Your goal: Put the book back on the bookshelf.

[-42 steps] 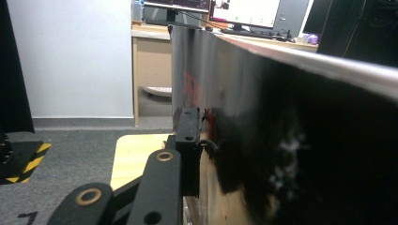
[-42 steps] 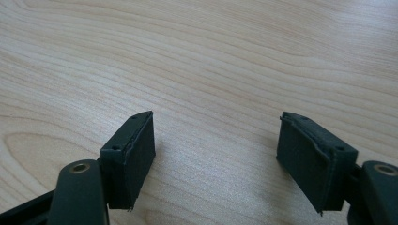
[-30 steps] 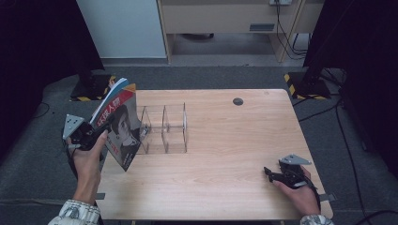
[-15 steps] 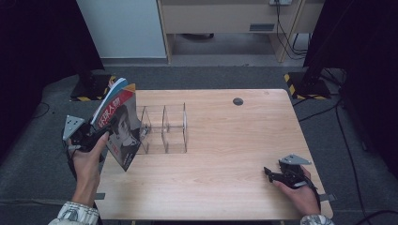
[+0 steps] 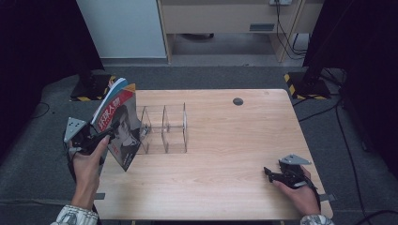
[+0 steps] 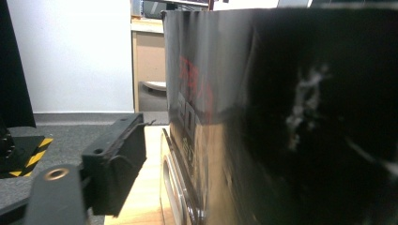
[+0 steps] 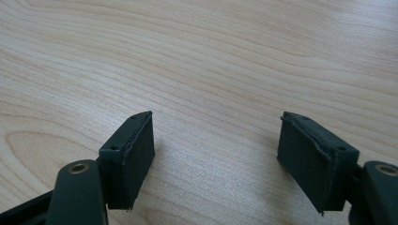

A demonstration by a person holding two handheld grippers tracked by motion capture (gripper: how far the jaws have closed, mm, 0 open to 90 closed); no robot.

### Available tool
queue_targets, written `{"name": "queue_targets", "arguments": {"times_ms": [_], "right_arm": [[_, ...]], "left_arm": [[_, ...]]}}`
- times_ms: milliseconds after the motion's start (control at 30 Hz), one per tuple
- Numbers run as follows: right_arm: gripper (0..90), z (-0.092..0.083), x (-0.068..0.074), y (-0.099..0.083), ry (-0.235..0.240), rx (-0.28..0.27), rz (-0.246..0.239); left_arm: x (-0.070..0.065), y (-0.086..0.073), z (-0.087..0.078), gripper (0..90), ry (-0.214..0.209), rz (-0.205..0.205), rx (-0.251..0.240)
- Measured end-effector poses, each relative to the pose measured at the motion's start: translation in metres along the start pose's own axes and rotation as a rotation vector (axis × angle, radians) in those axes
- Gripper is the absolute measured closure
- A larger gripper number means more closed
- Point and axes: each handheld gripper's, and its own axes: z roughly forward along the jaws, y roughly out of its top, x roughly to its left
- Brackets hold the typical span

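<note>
Nearest, the right gripper (image 5: 268,171) rests low over the pale wooden bench (image 5: 234,140) at its near right corner, its fingers (image 7: 129,157) spread wide with bare wood between them. At the near left edge, the left gripper (image 5: 109,135) reaches toward the glossy black-and-red magazine (image 5: 117,126); its fingers (image 6: 117,164) have just been opening, and a gap shows between the visible pad and the cover, so the grip looks released. The magazine stands tilted, leaning against the left end of the clear acrylic divider rack (image 5: 164,129) farther in. Judging from this, the magazine has been delivered to the rack's outer side; seating it upright in a slot may remain. Beyond lies a small dark round disc (image 5: 238,101).
</note>
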Motion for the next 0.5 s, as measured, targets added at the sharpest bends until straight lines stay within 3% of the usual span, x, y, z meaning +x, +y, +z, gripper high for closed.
{"name": "queue_targets", "arguments": {"times_ms": [200,500], "right_arm": [[27.5,0.0001,0.0001,-0.0001,-0.001,-0.002,0.0],[27.3,0.0,0.0,0.0,0.003,0.002,0.001]], "left_arm": [[0.0005,-0.0028,-0.0037,8.9,-0.004,0.002,-0.002],[-0.0008,-0.008,-0.0106,7.7,-0.004,0.008,0.004]]}}
